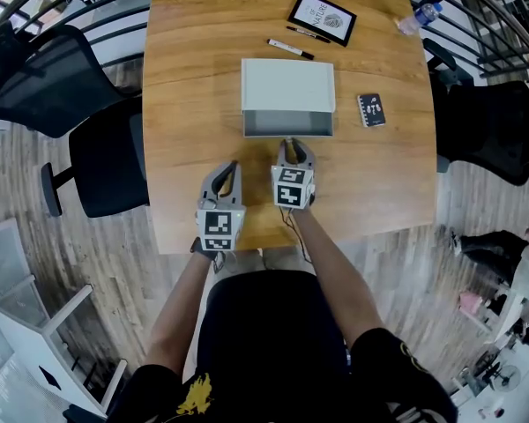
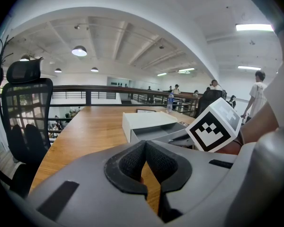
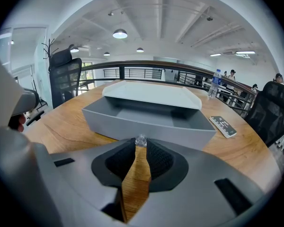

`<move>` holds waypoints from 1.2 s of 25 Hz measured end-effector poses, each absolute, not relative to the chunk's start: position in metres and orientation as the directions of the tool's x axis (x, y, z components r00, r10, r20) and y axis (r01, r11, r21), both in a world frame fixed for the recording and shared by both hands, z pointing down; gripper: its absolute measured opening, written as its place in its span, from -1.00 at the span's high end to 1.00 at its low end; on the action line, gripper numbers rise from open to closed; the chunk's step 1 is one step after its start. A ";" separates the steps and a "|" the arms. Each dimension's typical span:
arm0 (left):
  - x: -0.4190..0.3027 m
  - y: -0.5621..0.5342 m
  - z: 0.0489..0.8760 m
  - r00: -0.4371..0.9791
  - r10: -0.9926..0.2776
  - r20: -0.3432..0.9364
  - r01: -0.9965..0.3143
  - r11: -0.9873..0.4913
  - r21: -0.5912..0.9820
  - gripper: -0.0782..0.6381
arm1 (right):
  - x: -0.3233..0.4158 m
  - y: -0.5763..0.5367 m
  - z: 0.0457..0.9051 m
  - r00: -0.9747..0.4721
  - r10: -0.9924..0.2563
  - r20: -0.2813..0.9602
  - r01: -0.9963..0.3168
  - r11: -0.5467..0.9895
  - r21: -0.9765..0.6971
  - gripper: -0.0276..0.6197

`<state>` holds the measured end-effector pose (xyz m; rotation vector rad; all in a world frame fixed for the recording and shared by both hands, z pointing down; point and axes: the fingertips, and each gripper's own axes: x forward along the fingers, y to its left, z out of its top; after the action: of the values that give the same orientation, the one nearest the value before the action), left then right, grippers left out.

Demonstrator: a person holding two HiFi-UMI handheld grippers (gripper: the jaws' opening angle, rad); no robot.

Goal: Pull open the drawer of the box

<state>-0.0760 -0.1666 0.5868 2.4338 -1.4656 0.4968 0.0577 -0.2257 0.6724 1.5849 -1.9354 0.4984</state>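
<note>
A white box (image 1: 287, 85) lies in the middle of the wooden table (image 1: 185, 77), and its grey drawer (image 1: 287, 126) stands partly pulled out toward me. In the right gripper view the drawer's front wall (image 3: 149, 126) carries a small clear knob (image 3: 140, 140). My right gripper (image 1: 288, 142) is shut on that knob, its black pads (image 3: 158, 157) pinching it at the tips. My left gripper (image 1: 232, 166) hovers over the table to the left of the drawer, shut with nothing in it (image 2: 146, 144). The left gripper view shows the box (image 2: 146, 119) and the right gripper's marker cube (image 2: 214, 126).
Beyond the box lie a black pen (image 1: 290, 48) and a framed sign (image 1: 323, 17). A dark card (image 1: 371, 110) lies to the box's right and a water bottle (image 1: 420, 16) sits near the far right corner. Black office chairs (image 1: 48, 73) stand left and right of the table.
</note>
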 end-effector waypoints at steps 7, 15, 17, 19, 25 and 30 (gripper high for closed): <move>-0.075 -0.164 0.584 0.436 -0.801 0.410 -0.886 -0.462 0.041 0.73 | 0.054 -0.220 0.670 -0.127 -0.748 0.652 -0.973 0.223 0.066 0.71; -0.076 -0.161 0.584 0.441 -0.800 0.406 -0.884 -0.466 0.042 0.73 | 0.054 -0.214 0.671 -0.124 -0.746 0.654 -0.973 0.222 0.068 0.71; -0.075 -0.160 0.585 0.442 -0.799 0.408 -0.883 -0.469 0.039 0.73 | 0.055 -0.213 0.671 -0.122 -0.745 0.655 -0.973 0.219 0.069 0.71; -0.074 -0.160 0.585 0.443 -0.798 0.409 -0.882 -0.470 0.040 0.73 | 0.056 -0.211 0.671 -0.122 -0.743 0.658 -0.973 0.221 0.069 0.71; -0.071 -0.158 0.585 0.448 -0.796 0.407 -0.879 -0.475 0.038 0.73 | 0.053 -0.206 0.673 -0.124 -0.739 0.662 -0.972 0.226 0.070 0.71; -0.070 -0.156 0.583 0.448 -0.796 0.407 -0.878 -0.477 0.035 0.73 | 0.055 -0.205 0.673 -0.129 -0.741 0.659 -0.969 0.236 0.075 0.71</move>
<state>-0.0698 -0.1556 0.5835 2.4599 -1.4511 0.4962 0.0546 -0.2049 0.6727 1.5617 -1.9300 0.5057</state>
